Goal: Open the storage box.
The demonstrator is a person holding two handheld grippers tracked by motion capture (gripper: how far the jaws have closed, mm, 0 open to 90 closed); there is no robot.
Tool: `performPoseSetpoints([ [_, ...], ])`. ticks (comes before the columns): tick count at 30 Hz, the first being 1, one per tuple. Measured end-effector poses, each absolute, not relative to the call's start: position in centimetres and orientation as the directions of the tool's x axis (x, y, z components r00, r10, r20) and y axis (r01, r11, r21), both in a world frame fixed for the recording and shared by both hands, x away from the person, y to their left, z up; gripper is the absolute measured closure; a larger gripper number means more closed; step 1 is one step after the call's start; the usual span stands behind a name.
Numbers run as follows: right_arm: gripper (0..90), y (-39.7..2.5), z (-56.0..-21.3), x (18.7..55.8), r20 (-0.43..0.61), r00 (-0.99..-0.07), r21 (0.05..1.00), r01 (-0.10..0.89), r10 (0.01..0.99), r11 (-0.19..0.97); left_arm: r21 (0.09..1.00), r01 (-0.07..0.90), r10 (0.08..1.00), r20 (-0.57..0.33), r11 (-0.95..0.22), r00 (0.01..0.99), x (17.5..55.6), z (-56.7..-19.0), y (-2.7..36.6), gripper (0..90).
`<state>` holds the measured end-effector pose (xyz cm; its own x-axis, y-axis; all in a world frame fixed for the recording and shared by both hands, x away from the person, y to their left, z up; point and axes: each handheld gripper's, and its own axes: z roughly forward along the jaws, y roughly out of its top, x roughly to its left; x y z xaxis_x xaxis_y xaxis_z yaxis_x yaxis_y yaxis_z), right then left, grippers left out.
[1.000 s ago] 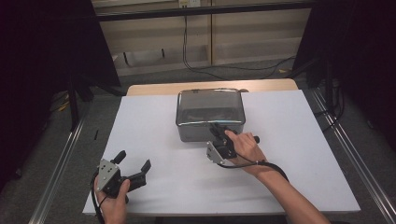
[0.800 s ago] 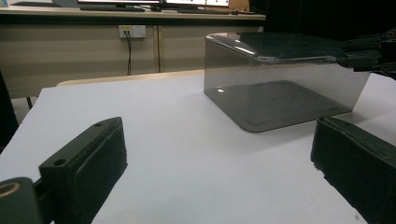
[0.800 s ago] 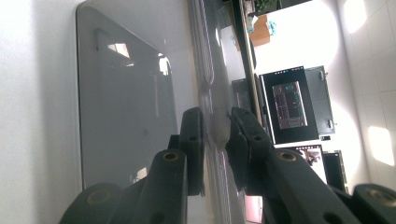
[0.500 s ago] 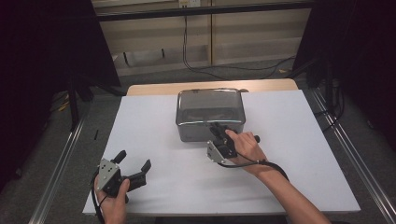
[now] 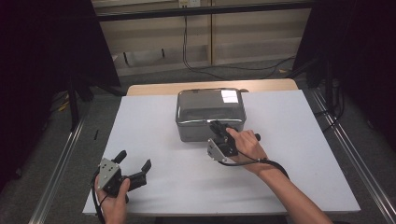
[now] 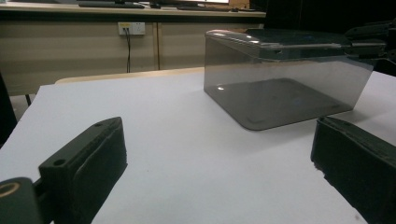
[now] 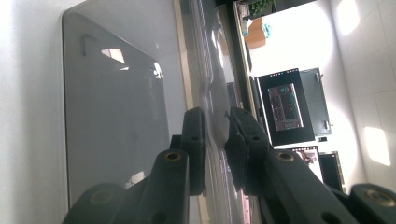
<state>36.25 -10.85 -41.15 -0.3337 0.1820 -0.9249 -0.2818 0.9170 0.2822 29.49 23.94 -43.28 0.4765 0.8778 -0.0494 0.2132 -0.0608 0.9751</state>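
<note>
2 grippers — right gripper [image 5: 218, 127] pinching smoky plastic box [image 5: 210, 109] lid edge, left gripper [image 5: 134, 164] spread wide

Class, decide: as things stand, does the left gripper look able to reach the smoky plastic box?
Probably yes. The left gripper is open, and bare white table lies between it and the box; the right gripper holds the lid's far edge.

The storage box [image 5: 210, 114] is smoky translucent plastic, smooth and glossy, catching bright reflections on its lid [image 6: 280, 39]. The bench [image 5: 154, 140] has a matt white top. Each tool [image 5: 135, 171] carries rough, matt black pads [image 6: 100, 161].
</note>
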Motion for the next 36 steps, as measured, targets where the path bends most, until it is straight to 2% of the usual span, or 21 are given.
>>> performPoseSetpoints([
  [19,77.8,-10.9,-40.6,36.4,-0.929,-0.321,0.282,-0.295,0.183,0.913,0.972,0.221,0.866,-0.039,-0.084,0.499,31.7,-42.4,22.5,3.6],
  [22,77.8,-10.9,-40.5,36.4,-0.929,-0.319,0.285,-0.295,0.187,0.912,0.97,0.23,0.845,-0.062,-0.074,0.532,32.4,-42.3,22.3,5.1],
  [28,77.9,-11.0,-40.4,36.4,-0.928,-0.314,0.297,-0.293,0.201,0.909,0.968,0.234,0.831,-0.054,-0.093,0.554,32.8,-42.1,21.8,4.1],
  [31,78.2,-10.9,-40.2,36.4,-0.928,-0.307,0.302,-0.295,0.21,0.906,0.979,0.178,0.803,-0.027,-0.099,0.595,33.3,-41.9,21.5,2.8],
  [36,78.5,-11.0,-39.8,36.5,-0.928,-0.303,0.307,-0.298,0.215,0.904,0.983,0.172,0.786,-0.05,-0.072,0.616,34.7,-41.3,20.5,2.3],
])
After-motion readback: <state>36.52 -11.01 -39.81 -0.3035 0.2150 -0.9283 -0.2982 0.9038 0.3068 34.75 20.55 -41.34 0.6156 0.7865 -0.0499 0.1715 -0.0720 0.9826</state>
